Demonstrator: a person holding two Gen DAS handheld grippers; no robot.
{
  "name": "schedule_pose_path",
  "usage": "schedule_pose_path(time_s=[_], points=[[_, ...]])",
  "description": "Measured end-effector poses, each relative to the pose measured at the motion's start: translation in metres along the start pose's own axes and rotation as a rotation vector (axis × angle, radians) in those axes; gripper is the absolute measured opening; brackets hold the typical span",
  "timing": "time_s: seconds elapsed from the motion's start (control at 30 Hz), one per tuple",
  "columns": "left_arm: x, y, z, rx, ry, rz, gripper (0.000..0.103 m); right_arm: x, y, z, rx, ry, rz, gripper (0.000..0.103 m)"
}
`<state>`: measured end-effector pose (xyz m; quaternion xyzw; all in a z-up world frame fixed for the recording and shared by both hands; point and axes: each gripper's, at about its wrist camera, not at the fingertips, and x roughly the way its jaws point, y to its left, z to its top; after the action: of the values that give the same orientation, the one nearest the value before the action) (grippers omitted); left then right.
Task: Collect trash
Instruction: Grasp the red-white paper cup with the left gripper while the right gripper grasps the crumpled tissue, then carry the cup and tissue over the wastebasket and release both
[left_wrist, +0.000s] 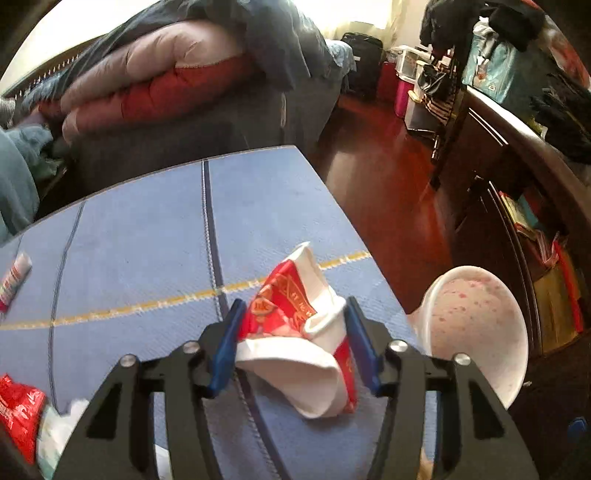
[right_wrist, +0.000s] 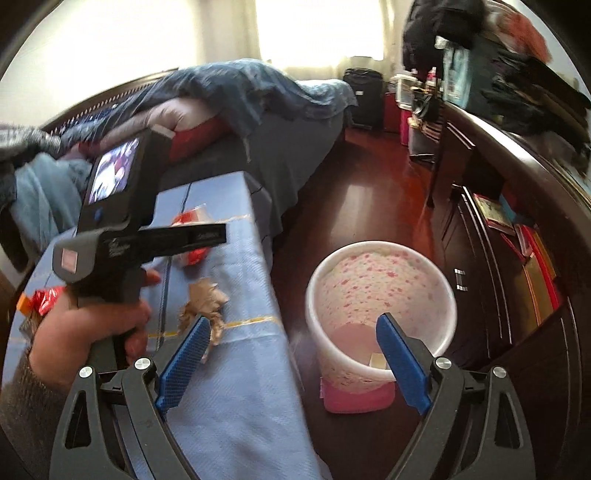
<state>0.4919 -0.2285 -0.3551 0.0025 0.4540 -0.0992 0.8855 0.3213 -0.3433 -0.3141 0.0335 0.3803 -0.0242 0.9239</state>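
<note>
Crushed red/white paper cup (left_wrist: 295, 332) sits clamped btwn the blue pads of the left gripper (left_wrist: 291, 317), over the blue tablecloth (left_wrist: 147, 240) near its right edge. Trash bin (right_wrist: 380, 295), white w/ pink speckles, stands on the floor right of the table. Right gripper (right_wrist: 291, 334) hangs spread wide, nothing in it, btwn table edge and bin. Crumpled brown paper (right_wrist: 203, 302) lies on the cloth beside its left pad; red wrapper (left_wrist: 18, 410) at near left.
</note>
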Motion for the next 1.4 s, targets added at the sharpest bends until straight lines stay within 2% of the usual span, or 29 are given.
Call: schedule_pose_path(time_s=[0.07, 0.1, 0.33, 0.43, 0.5, 0.53, 0.57, 0.6, 0.67, 0.87, 1.13, 1.4], points=[[-0.003, 0.012, -0.001, -0.052, 0.007, -0.061, 0.053, 0.005, 0.010, 0.001, -0.022, 0.014, 0.011, 0.091], [-0.007, 0.013, -0.003, -0.066, 0.005, -0.066, 0.053, 0.009, 0.016, 0.001, -0.033, 0.018, 0.015, 0.091], [-0.070, 0.042, -0.002, -0.072, -0.147, -0.009, 0.053, 0.046, 0.053, 0.008, -0.087, 0.093, 0.050, 0.090], [-0.091, 0.059, -0.003, -0.076, -0.179, 0.018, 0.054, 0.061, 0.065, 0.007, -0.098, 0.134, 0.046, 0.083], [-0.103, 0.071, -0.005, -0.090, -0.191, 0.031, 0.054, 0.071, 0.070, 0.005, -0.095, 0.179, 0.035, 0.069], [-0.106, 0.075, -0.006, -0.097, -0.194, 0.031, 0.054, 0.072, 0.073, 0.004, -0.101, 0.179, 0.023, 0.067], [-0.111, 0.080, -0.007, -0.104, -0.197, 0.031, 0.054, 0.071, 0.077, 0.003, -0.112, 0.172, 0.006, 0.060], [-0.117, 0.085, -0.009, -0.110, -0.201, 0.033, 0.054, 0.069, 0.079, 0.002, -0.112, 0.171, 0.015, 0.043], [-0.128, 0.091, -0.013, -0.116, -0.213, 0.035, 0.054, 0.065, 0.082, 0.002, -0.110, 0.178, 0.025, 0.022], [-0.167, 0.096, -0.025, -0.108, -0.264, 0.037, 0.054, 0.039, 0.081, -0.003, -0.091, 0.151, 0.025, 0.022], [-0.218, 0.086, -0.039, -0.087, -0.324, 0.002, 0.054, -0.010, 0.076, -0.002, -0.069, 0.092, 0.048, 0.022], [-0.255, 0.051, -0.043, -0.022, -0.379, -0.055, 0.054, -0.046, 0.058, 0.002, -0.040, 0.026, 0.027, 0.024]])
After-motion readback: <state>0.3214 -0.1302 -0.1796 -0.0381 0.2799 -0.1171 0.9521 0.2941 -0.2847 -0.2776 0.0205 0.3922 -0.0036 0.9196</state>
